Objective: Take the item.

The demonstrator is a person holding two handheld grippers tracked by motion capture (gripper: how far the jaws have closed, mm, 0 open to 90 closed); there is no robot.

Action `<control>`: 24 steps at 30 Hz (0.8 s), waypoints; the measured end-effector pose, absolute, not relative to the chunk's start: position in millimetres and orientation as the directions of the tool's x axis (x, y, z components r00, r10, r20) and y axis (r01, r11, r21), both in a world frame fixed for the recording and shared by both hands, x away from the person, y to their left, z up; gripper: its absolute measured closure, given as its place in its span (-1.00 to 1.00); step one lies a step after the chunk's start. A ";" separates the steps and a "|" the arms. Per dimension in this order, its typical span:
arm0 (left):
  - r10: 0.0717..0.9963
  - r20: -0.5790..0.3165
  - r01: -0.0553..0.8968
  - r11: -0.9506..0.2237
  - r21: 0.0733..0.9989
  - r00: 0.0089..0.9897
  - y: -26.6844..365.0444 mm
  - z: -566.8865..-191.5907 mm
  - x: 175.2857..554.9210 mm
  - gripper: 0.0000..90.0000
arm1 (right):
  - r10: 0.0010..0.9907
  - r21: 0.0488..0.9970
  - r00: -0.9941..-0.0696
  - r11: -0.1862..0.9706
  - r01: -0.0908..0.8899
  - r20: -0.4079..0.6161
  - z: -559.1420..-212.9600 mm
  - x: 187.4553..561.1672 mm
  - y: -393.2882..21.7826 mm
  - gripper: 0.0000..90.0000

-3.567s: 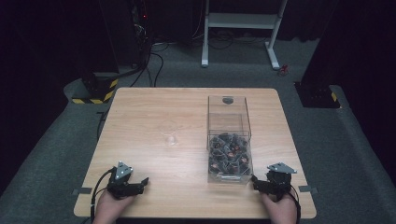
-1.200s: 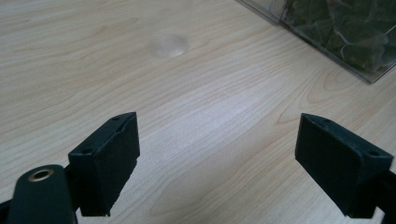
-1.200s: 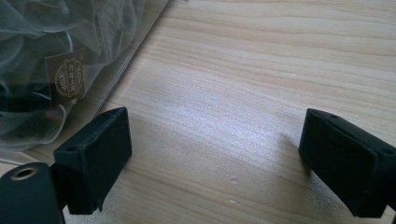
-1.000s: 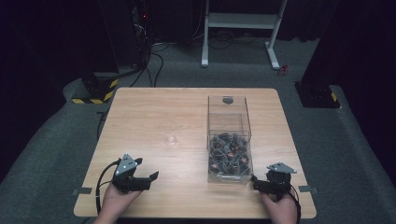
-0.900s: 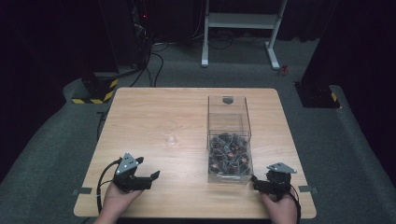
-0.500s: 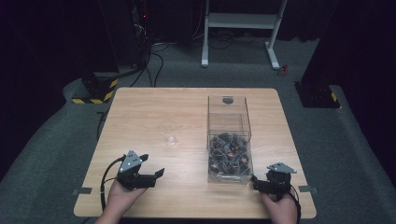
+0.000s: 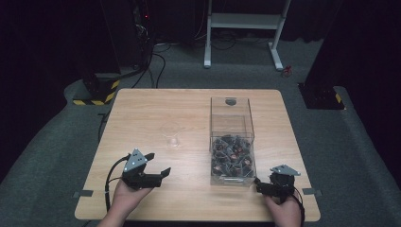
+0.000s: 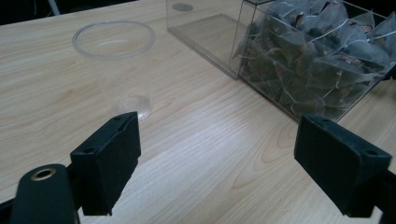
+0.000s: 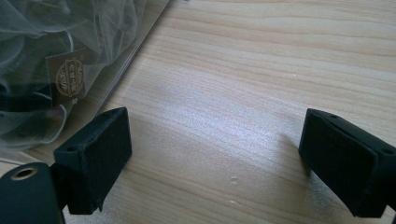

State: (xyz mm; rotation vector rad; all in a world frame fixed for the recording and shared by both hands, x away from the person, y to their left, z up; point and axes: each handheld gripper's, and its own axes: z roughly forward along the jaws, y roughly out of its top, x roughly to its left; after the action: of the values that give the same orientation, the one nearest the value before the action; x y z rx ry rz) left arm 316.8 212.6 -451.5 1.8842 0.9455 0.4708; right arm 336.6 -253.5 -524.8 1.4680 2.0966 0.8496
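Each hand carries a black two-jaw gripper topped by a grey three-cornered plate: the left gripper [image 7: 142, 171] and the right gripper [image 7: 279, 182]. A black cable loops from the left one, and another trails along the right wrist. Close up, the jaws are blocky matt-black pads with small screw holes on their upper faces, and a brass-ringed hole sits on the black body at lower left.

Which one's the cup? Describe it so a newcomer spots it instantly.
On the wooden table, look left of the clear box packed with tea bags. The clear plastic cup stands upright and alone on bare wood, ahead of the left gripper. It is round, open-topped and empty, unlike the rectangular, filled box.
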 end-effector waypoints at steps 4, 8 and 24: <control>0.769 -0.070 0.404 -0.254 0.879 0.636 208.8 -448.4 318.1 -0.66 | 0.941 0.700 -0.339 0.247 0.670 -0.008 -524.8 336.6 -253.5 -0.80; 0.763 -0.063 0.395 -0.260 0.881 0.644 204.9 -445.4 319.6 -0.66 | 0.941 0.700 -0.339 0.247 0.670 -0.008 -524.8 336.6 -253.5 -0.80; 0.742 -0.071 0.381 -0.258 0.888 0.667 189.3 -439.9 324.9 -0.66 | 0.941 0.700 -0.339 0.247 0.670 -0.008 -524.8 336.6 -253.5 -0.80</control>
State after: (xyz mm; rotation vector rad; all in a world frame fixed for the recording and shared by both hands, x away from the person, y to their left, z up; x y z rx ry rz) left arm 324.9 189.3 -439.9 1.8744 0.8847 0.4480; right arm 336.6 -253.5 -524.8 1.4679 2.0965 0.8496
